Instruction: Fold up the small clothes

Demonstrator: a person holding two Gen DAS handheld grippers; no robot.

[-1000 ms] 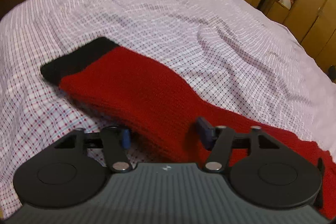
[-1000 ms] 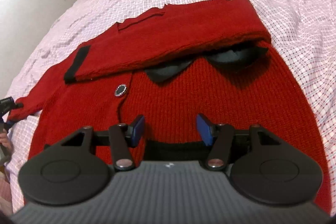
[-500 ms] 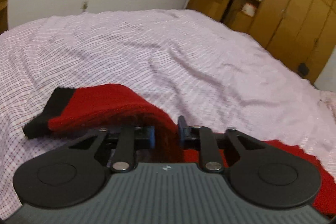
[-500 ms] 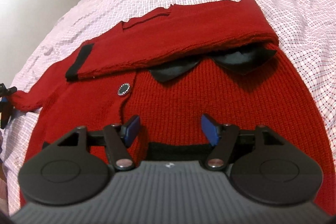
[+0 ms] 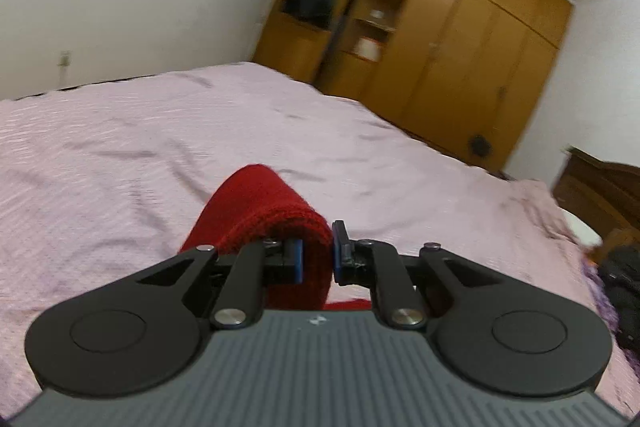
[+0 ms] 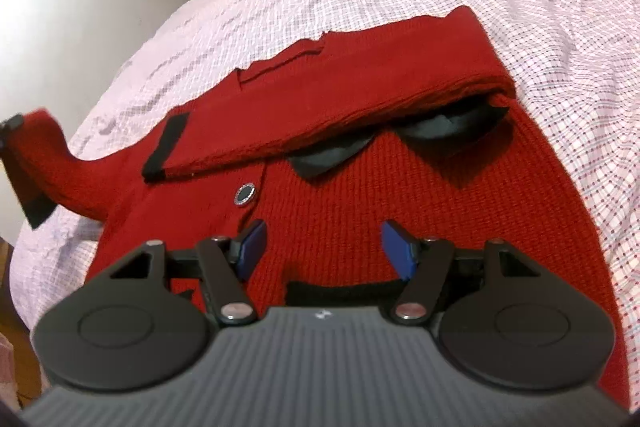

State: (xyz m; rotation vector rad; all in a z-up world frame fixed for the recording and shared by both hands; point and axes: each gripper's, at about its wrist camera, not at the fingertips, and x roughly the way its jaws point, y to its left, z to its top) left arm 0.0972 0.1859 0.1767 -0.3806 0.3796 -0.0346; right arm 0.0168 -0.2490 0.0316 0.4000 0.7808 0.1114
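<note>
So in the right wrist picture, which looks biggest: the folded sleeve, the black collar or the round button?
Largest to smallest, as they look there:
1. Folded sleeve, lying across the chest
2. Black collar, partly hidden under that sleeve, so really bigger than it shows
3. Round button

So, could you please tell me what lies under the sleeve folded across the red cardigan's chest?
Under the folded sleeve the black collar pokes out over the red cardigan. Its upper part and the neckline are covered.
</note>
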